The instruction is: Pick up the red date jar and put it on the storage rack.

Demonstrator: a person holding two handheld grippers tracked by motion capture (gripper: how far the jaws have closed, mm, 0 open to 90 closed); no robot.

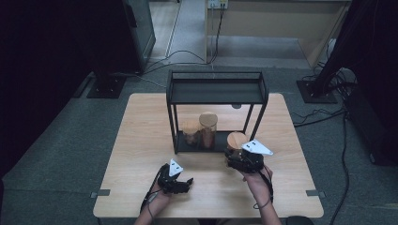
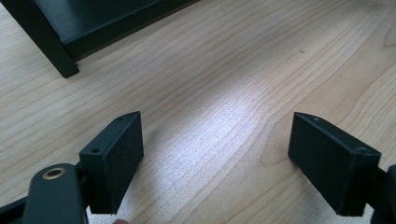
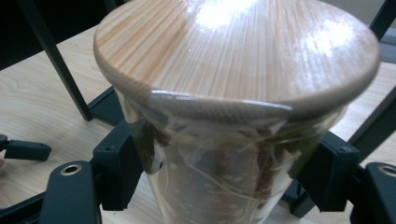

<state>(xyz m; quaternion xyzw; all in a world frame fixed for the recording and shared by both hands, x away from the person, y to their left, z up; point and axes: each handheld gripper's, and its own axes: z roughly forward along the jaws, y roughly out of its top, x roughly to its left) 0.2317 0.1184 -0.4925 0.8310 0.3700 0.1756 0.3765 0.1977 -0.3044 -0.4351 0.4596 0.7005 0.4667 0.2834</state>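
At a pale wooden table (image 1: pixel 141 140), a person works two hand-held grippers in front of a black metal shelf rack (image 1: pixel 216 91). The right gripper (image 3: pixel 219 168) has its jaws clamped on the glass body of a jar (image 3: pixel 210 186), one pad pressed to each side just under its round bamboo lid (image 3: pixel 233 56); the jar stands upright, with brownish contents showing through the glass, though what they are is hard to make out. In the high view that jar (image 1: pixel 236 140) sits just at the front right corner of the rack's lower shelf, the right gripper (image 1: pixel 244 159) wrapped about it from the person's side. Two more jars are on that lower shelf: a taller one with a wooden lid (image 1: pixel 208 129) and a shorter one (image 1: pixel 190 133) beside it to the left. The left gripper (image 2: pixel 217 158) hovers low over bare tabletop with its jaws parted and nothing between them, a leg of the rack (image 2: pixel 46 42) near its upper left; from above, the left gripper (image 1: pixel 176 180) is near the table's front edge, well apart from the held jar
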